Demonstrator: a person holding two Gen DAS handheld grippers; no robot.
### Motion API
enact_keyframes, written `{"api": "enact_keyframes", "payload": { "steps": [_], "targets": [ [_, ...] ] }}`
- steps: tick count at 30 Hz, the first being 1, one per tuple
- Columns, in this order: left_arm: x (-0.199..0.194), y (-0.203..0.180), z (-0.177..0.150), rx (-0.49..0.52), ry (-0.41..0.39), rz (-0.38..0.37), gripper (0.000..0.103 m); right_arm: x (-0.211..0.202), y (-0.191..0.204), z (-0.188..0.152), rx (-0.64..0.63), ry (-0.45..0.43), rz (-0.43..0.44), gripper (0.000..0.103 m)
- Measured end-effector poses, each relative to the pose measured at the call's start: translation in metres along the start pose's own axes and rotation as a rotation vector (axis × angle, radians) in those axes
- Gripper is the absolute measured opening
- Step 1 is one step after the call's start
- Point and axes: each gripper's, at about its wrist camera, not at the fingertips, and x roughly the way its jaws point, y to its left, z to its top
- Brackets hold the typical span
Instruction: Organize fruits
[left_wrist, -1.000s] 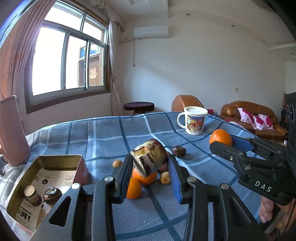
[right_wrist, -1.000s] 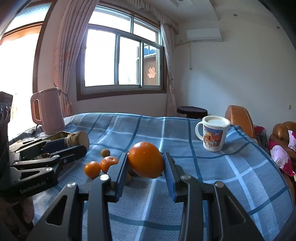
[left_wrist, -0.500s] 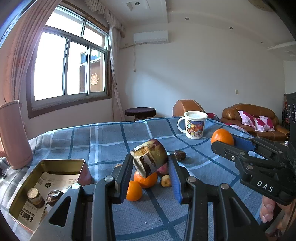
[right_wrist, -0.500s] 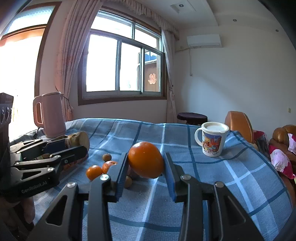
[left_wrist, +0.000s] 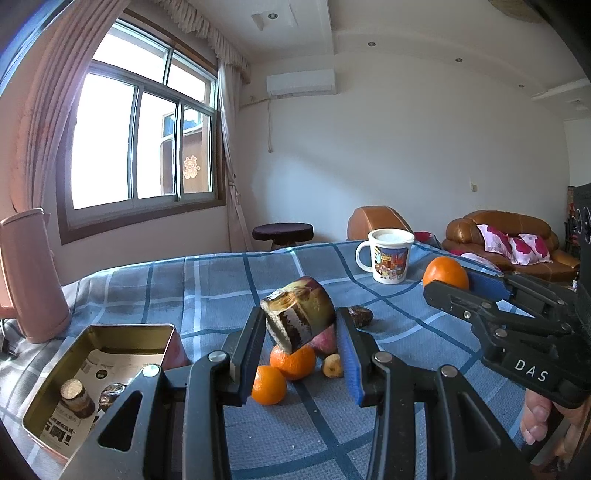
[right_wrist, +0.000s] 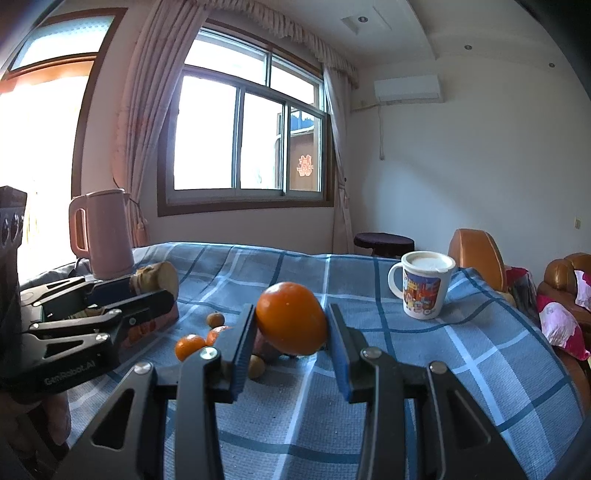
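Left hand-held gripper (left_wrist: 301, 345) is closed on a cut stub of sugar cane (left_wrist: 299, 319), a short cylinder with a glossy, streaked purple-brown rind and a pale fibrous end face; it is tilted and clear of the tabletop (left_wrist: 207, 288). Right hand-held gripper (right_wrist: 291, 341) is clamped on a large orange (right_wrist: 291, 317), smooth, faintly dimpled and slightly oval, also clear of the cloth.

The open metal tin (left_wrist: 51, 402), a shallow rectangular box with rounded corners and a printed paper lining, lies at 8 o'clock of the left gripper and already holds two short dark stubs (left_wrist: 77, 393). The step in hand appears to be carrying each piece to its place, the cane probably to the tin. To do it well, keep the pads square on the curved rind, which looks slippery; lower the piece inside the walls before releasing; and keep the two grippers apart.

Loose on the checked blue cloth, below and beyond the jaws, lie two small tangerines (left_wrist: 293, 363), a small yellowish fruit (left_wrist: 331, 365) and a dark wrinkled one (left_wrist: 360, 316). A printed mug (left_wrist: 388, 254) stands at 1 o'clock, a pink kettle (right_wrist: 103, 236) at 10 o'clock.
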Motion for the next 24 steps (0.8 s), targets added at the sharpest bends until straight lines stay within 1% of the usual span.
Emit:
{"api": "enact_keyframes", "payload": {
  "steps": [13,24],
  "targets": [
    [-0.009,-0.006,0.000,0.034,-0.051,0.019,0.040,-0.011,0.005,0.000,-0.025,-0.057,0.004,0.041],
    [-0.010,-0.002,0.000,0.020,-0.037,0.021,0.040,-0.009,0.012,0.001,-0.062,-0.049,0.001,0.041]
  ]
}}
